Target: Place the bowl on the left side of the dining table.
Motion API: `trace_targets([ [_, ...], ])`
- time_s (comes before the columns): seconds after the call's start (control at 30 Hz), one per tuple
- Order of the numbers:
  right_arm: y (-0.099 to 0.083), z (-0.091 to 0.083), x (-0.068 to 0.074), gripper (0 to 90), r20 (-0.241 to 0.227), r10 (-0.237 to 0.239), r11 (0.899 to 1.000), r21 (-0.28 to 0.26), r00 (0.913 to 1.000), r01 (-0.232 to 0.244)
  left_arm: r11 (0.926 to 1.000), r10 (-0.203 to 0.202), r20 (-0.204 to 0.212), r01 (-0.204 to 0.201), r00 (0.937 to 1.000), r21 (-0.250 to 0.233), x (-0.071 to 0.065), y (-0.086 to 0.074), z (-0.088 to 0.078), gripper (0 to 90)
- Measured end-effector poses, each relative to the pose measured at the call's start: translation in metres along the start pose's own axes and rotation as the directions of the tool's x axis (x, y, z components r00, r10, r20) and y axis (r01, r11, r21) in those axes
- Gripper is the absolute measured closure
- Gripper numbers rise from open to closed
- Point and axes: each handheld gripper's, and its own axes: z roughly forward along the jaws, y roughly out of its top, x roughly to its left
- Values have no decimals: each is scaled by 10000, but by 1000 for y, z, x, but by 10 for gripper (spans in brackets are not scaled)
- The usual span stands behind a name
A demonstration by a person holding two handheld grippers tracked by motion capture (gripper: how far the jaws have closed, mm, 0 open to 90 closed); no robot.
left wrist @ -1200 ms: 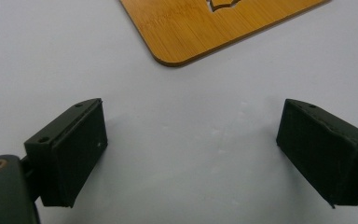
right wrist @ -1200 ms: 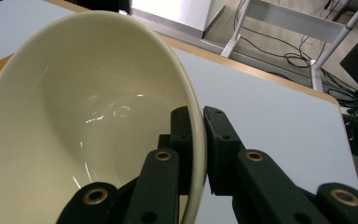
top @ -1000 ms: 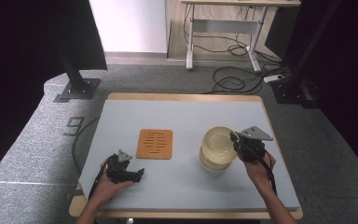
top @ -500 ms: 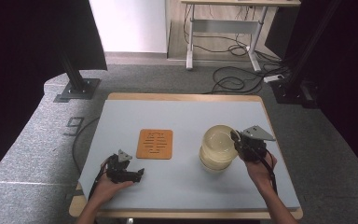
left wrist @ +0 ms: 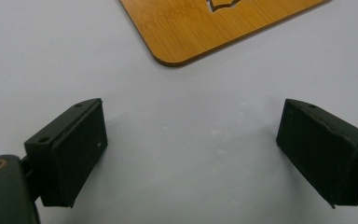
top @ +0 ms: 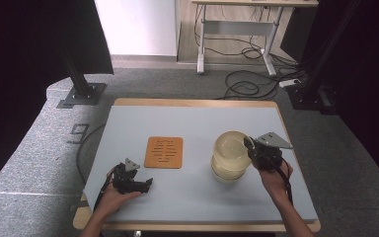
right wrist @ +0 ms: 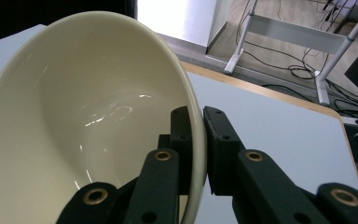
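The right tongs clamp the rim of the top bowl, tilted above a second bowl right of the mat. The left tongs rest spread apart on the table, near the mat's front-left corner.

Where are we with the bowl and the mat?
Done: the right gripper has its jaws clamped on the cream bowl's rim, and it appears lifted off the bowl beneath. In hand: that bowl, tilted. Left: the wooden mat is bare; the left gripper rests open beside it.
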Motion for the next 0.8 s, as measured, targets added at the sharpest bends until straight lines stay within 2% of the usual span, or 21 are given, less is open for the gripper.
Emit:
trace_targets([
  [0.3,4,-1,0,830,-63,160,9998,-70,9999,-161,10000,2,-3,-2,10000,-2,0,0,0,85],
  [0.8,14,1,8,829,-210,104,9996,-257,9997,-109,10000,15,-13,-15,10000,5,0,0,0,86],
])
